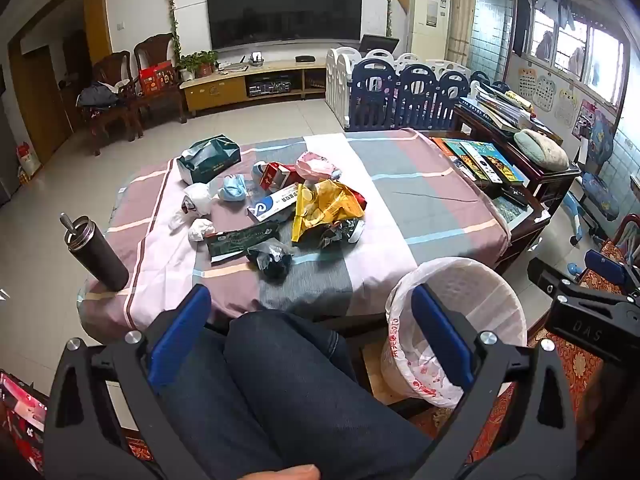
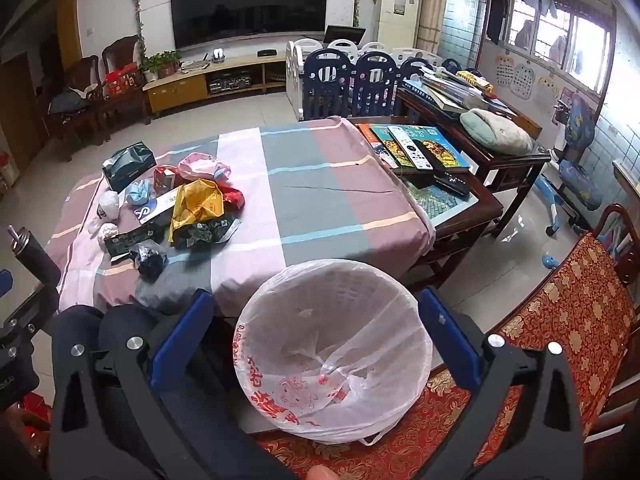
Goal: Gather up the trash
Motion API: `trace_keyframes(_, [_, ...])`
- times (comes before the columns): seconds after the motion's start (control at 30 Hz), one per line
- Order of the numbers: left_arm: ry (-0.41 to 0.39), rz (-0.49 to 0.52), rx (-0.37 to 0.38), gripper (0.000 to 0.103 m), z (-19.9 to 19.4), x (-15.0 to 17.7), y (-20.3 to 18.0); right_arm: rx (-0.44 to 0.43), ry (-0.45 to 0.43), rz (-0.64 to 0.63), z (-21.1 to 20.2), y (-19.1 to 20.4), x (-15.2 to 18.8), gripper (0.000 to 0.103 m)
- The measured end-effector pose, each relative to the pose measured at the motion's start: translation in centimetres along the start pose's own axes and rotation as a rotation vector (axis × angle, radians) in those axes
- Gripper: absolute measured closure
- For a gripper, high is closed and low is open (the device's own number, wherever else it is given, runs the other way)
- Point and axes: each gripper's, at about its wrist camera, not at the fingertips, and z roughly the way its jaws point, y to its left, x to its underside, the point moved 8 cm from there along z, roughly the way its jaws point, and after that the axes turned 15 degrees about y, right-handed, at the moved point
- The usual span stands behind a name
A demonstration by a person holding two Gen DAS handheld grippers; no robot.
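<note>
My left gripper (image 1: 311,332): black frame, blue pads, silver screws. Right gripper (image 2: 316,338) the same; its body reads "DAS". Dark denim on my legs (image 1: 288,392).

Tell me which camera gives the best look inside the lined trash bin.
The right wrist view. The trash bin sits centred between the open right gripper fingers, its mouth and bag liner fully visible. In the left wrist view the bin is off to the right, partly hidden behind a left gripper finger.

A wall-mounted television (image 1: 284,4) was noted above a low cabinet (image 1: 256,84); pale floor tiles (image 1: 248,120), two dark wooden chairs (image 1: 132,84), daylit windows (image 1: 580,48) were recorded.
</note>
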Motion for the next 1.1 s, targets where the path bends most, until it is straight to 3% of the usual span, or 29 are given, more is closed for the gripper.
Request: trace_keyframes(1.1, [0.006,-0.021,0.011,0.003,0.0,-0.1,0.6,0.003,0.009,0.003,0.2,0.4,-0.2,0.002])
